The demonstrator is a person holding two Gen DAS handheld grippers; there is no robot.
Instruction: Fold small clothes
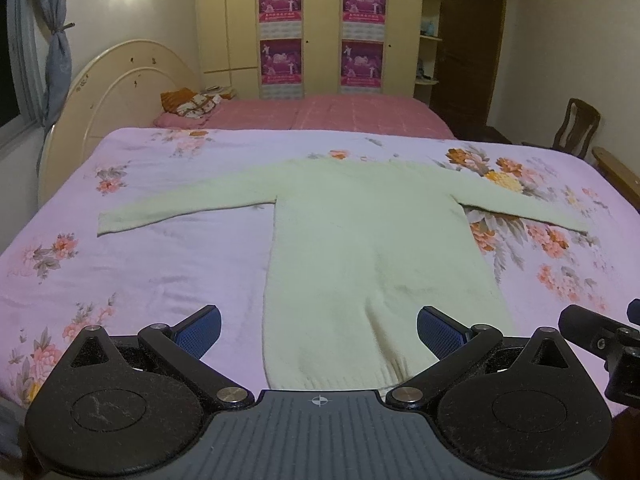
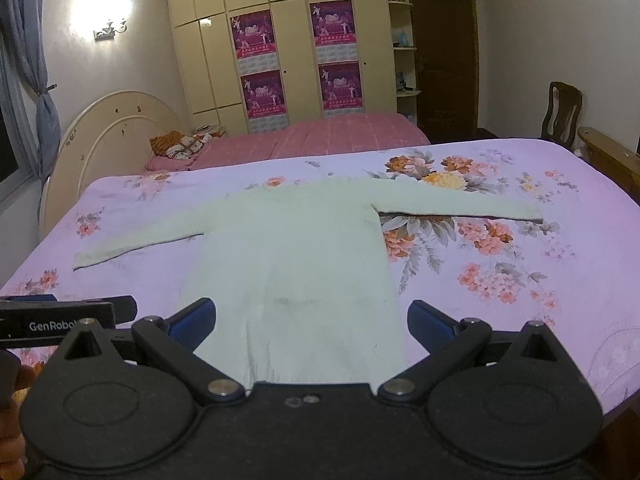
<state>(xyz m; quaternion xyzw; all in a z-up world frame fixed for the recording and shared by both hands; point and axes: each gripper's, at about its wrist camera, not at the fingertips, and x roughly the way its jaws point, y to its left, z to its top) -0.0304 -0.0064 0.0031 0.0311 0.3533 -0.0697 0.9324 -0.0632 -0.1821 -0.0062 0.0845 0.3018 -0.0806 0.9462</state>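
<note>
One pale green sweater (image 1: 360,240) lies flat on the floral bedspread (image 1: 140,264), both sleeves stretched out sideways. Two grippers hover at its hem: the left gripper (image 1: 319,330) spread wide, holding nothing, and the right gripper (image 2: 312,322) likewise agape. The hem's near edge is cut off behind both gripper bodies.

Dim room, glaring wall lamp (image 2: 106,26), fisheye-bent edges

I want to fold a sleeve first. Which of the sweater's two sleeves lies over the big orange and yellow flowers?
The right sleeve; its upper edge borders the orange-yellow flower cluster. The left sleeve lies on mostly plain lilac sheet.
</note>
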